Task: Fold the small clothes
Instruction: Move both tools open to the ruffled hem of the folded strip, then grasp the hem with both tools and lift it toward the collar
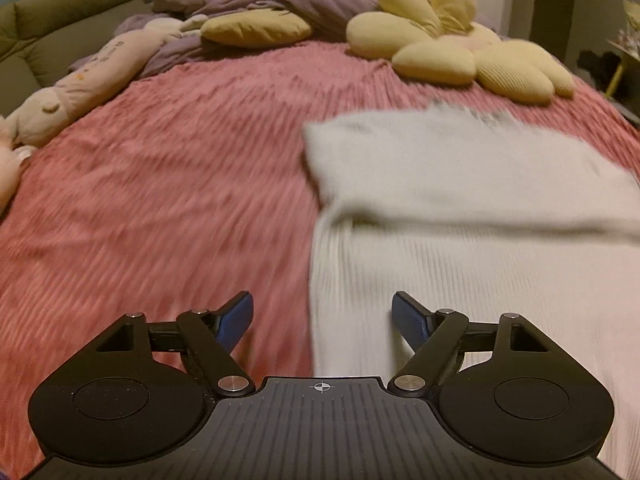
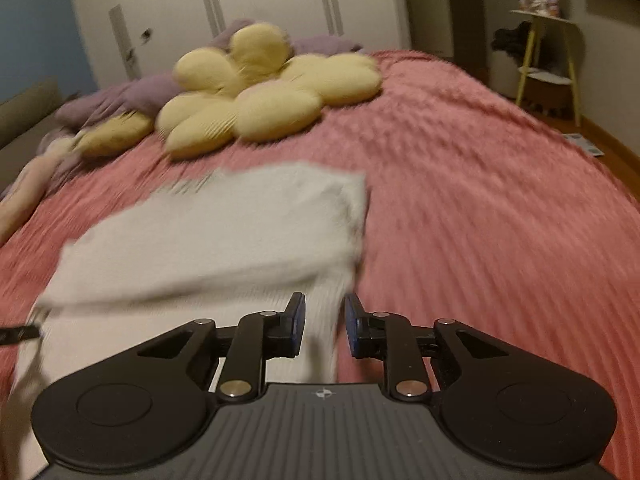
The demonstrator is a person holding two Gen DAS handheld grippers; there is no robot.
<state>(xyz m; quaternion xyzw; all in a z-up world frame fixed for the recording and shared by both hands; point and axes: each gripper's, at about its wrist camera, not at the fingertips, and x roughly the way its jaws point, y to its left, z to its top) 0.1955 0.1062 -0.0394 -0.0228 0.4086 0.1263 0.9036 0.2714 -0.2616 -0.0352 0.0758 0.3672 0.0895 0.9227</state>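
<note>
Folded garment (image 1: 460, 184) on bedspread (image 1: 168, 184), flower cushion (image 1: 460, 40) behind it

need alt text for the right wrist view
A folded white ribbed garment lies on a pink bedspread, its near edge between the open right gripper and its blue-padded fingers. A yellow flower cushion sits beyond it.
</note>
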